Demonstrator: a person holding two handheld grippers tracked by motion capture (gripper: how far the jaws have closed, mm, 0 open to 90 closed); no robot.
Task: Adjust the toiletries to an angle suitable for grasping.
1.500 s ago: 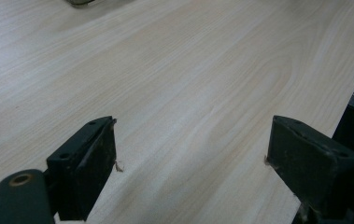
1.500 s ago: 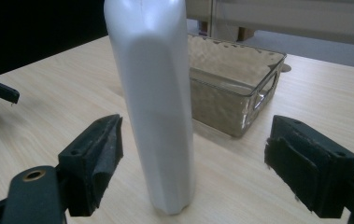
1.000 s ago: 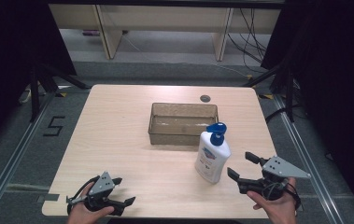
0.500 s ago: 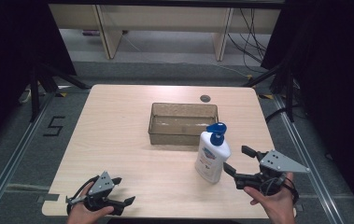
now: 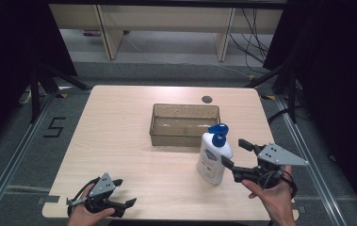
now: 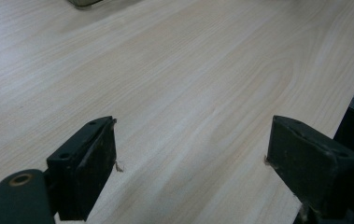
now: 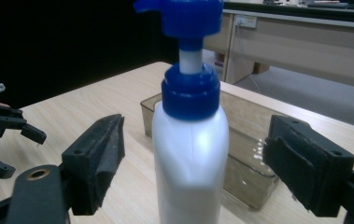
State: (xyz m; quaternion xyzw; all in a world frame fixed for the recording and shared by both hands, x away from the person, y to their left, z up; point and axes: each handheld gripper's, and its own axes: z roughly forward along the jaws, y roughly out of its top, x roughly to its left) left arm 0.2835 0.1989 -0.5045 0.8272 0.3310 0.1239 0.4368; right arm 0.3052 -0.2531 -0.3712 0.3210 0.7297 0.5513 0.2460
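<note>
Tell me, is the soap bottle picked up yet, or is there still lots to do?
Not yet. Done so far: the right gripper has its open jaws on either side of the white pump bottle, and they have just been closing, with gaps still showing. The bottle stands upright on the table, beside the clear tray. Probably left: squeeze and lift. The left gripper waits open.

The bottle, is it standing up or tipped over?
Standing up. The bottle sits on its base on the table, blue pump on top.
</note>
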